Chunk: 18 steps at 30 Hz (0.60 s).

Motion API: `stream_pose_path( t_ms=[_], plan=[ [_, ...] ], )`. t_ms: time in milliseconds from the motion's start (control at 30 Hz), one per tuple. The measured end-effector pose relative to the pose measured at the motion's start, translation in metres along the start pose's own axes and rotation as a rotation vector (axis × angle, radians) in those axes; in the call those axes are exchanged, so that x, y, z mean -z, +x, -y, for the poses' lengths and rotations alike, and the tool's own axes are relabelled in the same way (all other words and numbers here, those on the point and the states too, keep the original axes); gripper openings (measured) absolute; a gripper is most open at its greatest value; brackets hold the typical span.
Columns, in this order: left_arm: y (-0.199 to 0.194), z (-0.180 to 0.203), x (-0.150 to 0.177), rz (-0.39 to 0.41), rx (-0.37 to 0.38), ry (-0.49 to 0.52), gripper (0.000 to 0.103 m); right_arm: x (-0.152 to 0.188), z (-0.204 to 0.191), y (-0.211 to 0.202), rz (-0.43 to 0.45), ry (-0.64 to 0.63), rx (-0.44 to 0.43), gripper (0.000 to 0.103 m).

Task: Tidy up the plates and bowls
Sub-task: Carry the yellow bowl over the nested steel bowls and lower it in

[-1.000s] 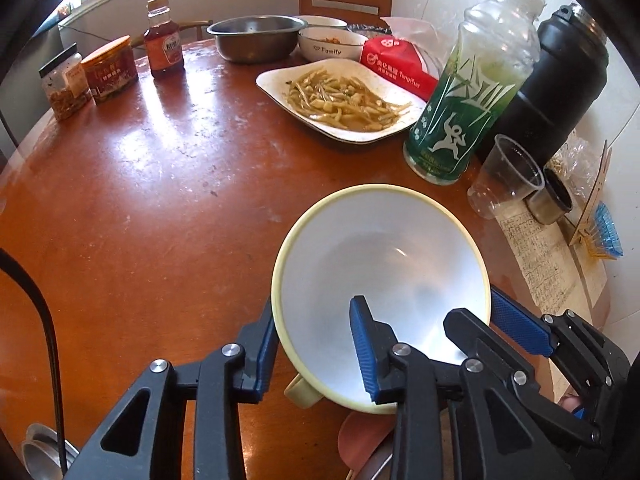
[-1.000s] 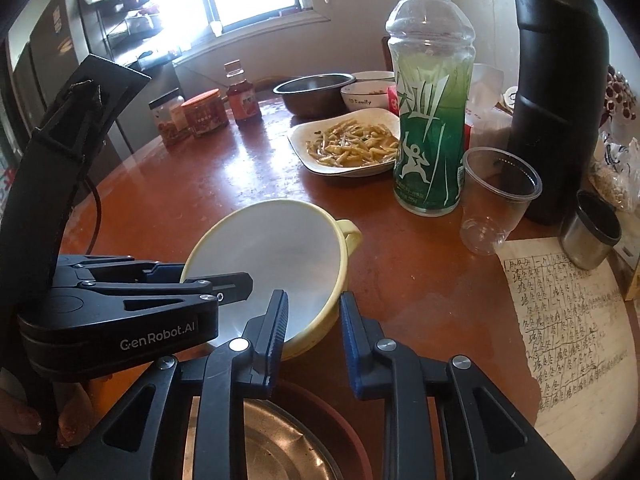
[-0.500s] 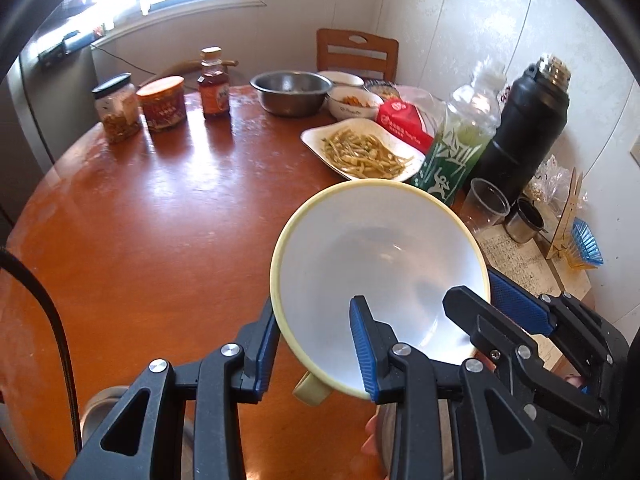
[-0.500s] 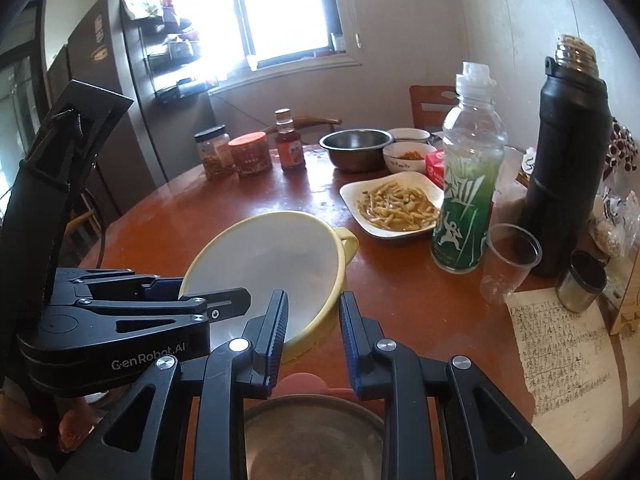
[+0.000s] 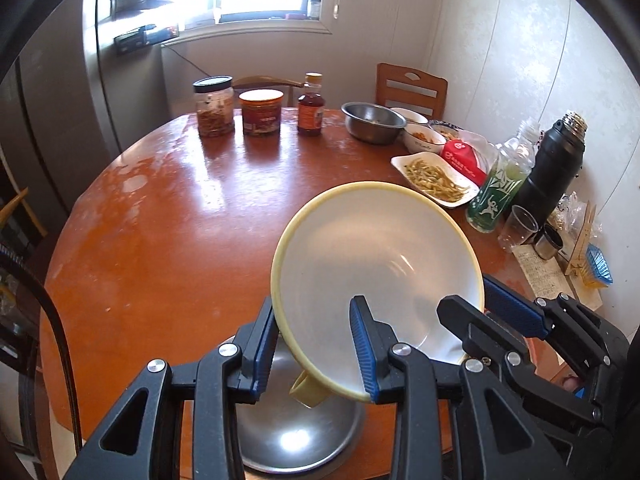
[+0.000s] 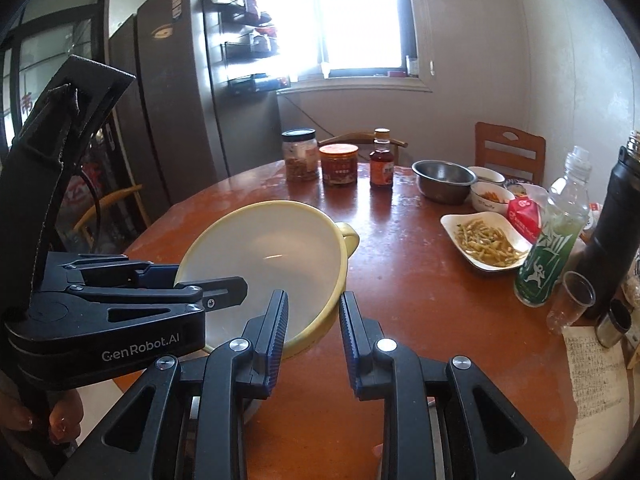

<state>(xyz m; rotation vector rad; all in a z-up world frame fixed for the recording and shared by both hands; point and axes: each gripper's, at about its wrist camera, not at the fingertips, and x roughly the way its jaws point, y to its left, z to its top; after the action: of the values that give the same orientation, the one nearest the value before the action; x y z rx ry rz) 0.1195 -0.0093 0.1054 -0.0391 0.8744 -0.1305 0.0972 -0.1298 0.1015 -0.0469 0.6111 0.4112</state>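
Jointly, both tools carry the yellow-rimmed bowl (image 5: 376, 264) tilted above the near edge of the round tabletop (image 5: 180, 232). Left hand-held gripper (image 5: 316, 344): jaws nearly closed, clamped across the near rim, one pad outside the wall and one inside. Right hand-held gripper (image 6: 312, 332): jaws likewise narrow; its left pad lies against the bowl's outer wall, but whether the pair truly pinches the rim cannot be told. A steel bowl (image 5: 296, 440) sits directly beneath, on the tabletop. A plate of food (image 5: 434, 178) stands far right, well apart. The bowl appears to be light, rigid plastic with a smooth, possibly slippery wall; rim and small side handle (image 6: 348, 236) seem the surest holds.
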Motion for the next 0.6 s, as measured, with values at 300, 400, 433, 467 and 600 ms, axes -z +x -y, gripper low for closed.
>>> stream_pose_path(
  t_ms=[300,400,433,467,600],
  plan=[
    [-0.001,-0.035,0.028,-0.006,0.018,-0.038,0.035,0.013,-0.034,0.014,-0.041,-0.041,-0.006,0.027],
    [0.006,-0.04,0.035,-0.017,0.026,-0.046,0.035,0.019,-0.039,0.018,-0.056,-0.053,-0.004,0.027],
    [0.008,-0.041,0.038,-0.02,0.028,-0.047,0.035,0.02,-0.041,0.019,-0.059,-0.056,-0.004,0.027],
    [0.01,-0.042,0.04,-0.023,0.027,-0.044,0.035,0.022,-0.042,0.02,-0.064,-0.058,-0.004,0.027],
    [0.02,-0.043,0.05,-0.038,0.023,-0.04,0.035,0.029,-0.047,0.023,-0.074,-0.071,0.0,0.027]
  ],
)
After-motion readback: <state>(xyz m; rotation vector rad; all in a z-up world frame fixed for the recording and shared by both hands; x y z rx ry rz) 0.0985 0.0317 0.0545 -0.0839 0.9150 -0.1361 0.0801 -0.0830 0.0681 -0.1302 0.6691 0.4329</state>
